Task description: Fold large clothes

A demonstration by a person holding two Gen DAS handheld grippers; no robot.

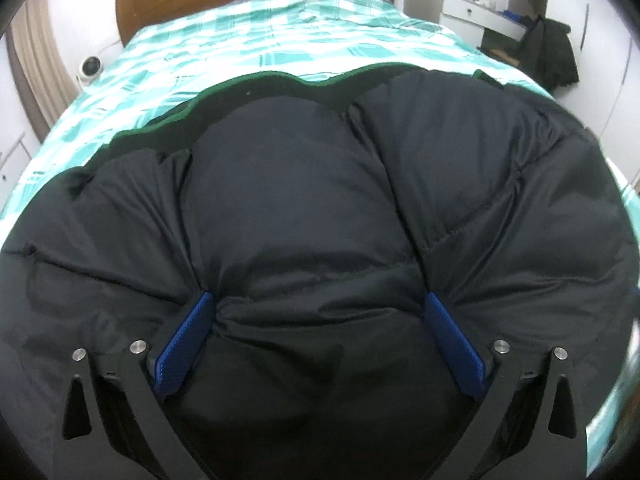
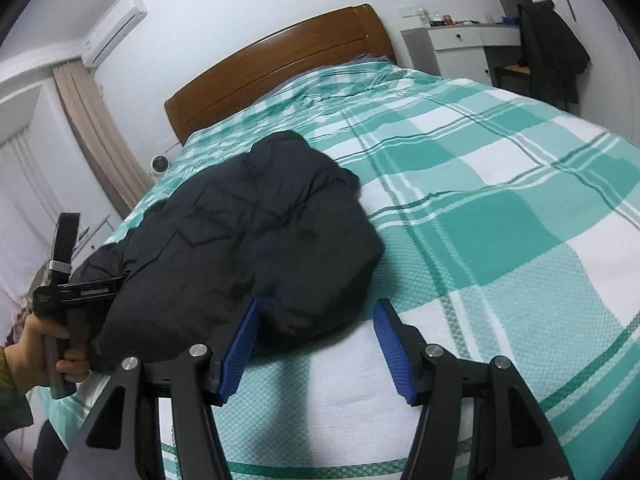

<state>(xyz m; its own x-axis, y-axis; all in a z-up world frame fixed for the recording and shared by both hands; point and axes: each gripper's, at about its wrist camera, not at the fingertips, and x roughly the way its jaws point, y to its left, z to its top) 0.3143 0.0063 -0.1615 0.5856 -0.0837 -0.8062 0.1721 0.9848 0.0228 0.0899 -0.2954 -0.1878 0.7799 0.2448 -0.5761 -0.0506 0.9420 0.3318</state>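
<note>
Garment: a black quilted puffer jacket lies bunched on the bed, filling the left wrist view from 9 o'clock round to 3 o'clock; a dark green lining edge shows along its far rim at 12 o'clock.
Bed: a teal-and-white checked bedspread covers it, with a brown wooden headboard at 12 o'clock in the right wrist view.
Left gripper: its blue ribbed pads press into a thick fold of the jacket from both sides, clamped on the padding.
Right gripper: fingers stand moderately apart over the bedspread; the left blue pad sits at the jacket's near edge, nothing pinched.
Person: a bare hand at 9 o'clock grips the other tool's handle.
Room: a white desk and a dark coat on a chair at 1 o'clock.
</note>
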